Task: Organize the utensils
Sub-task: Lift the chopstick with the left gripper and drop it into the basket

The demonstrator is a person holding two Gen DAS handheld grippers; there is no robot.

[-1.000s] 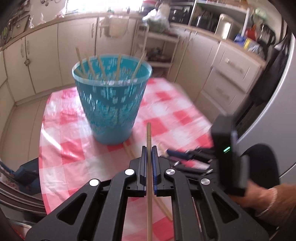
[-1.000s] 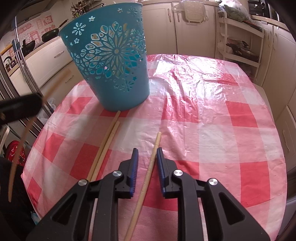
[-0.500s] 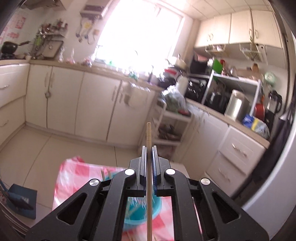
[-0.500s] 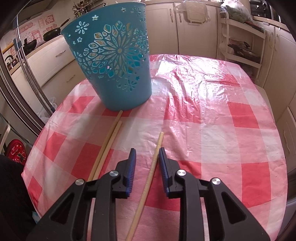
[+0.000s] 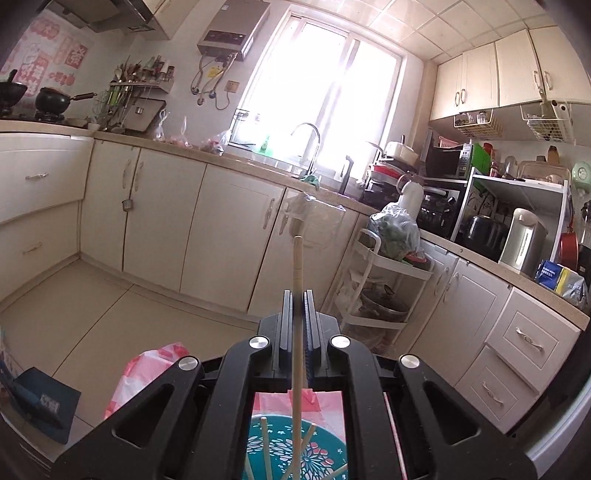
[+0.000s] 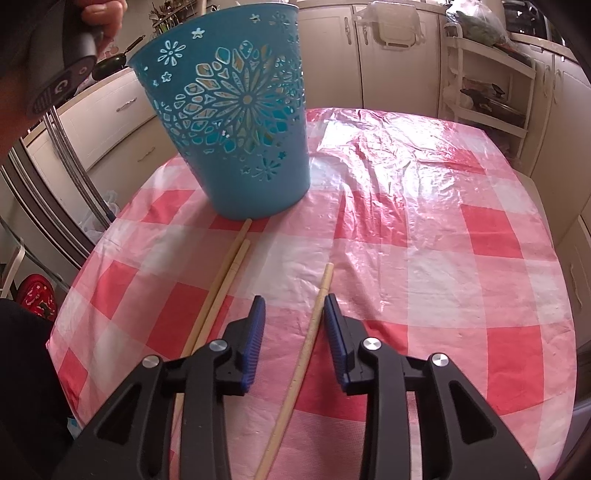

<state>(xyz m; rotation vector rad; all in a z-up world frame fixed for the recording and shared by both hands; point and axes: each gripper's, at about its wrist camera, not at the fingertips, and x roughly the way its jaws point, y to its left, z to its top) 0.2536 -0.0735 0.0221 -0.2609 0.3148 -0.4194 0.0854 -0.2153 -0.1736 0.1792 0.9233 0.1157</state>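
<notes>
Each tool (image 6: 293, 308) is black, with blue ribbed pads (image 6: 255, 343) and silver screws.

A bright window (image 5: 325, 107) stands above the sink tap (image 5: 308, 142), with a water heater (image 5: 232, 27) on the wall beside it and cream cabinets (image 5: 162, 221) below. A white trolley (image 5: 384, 280) holds a bagged green bundle (image 5: 397, 230) and a pot. The worktop wears a red-and-white checked cloth (image 6: 461, 258).

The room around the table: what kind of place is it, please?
A home kitchen, most likely. The left view shows a sink tap under the window, cream cabinets and a pan on the stove.
</notes>
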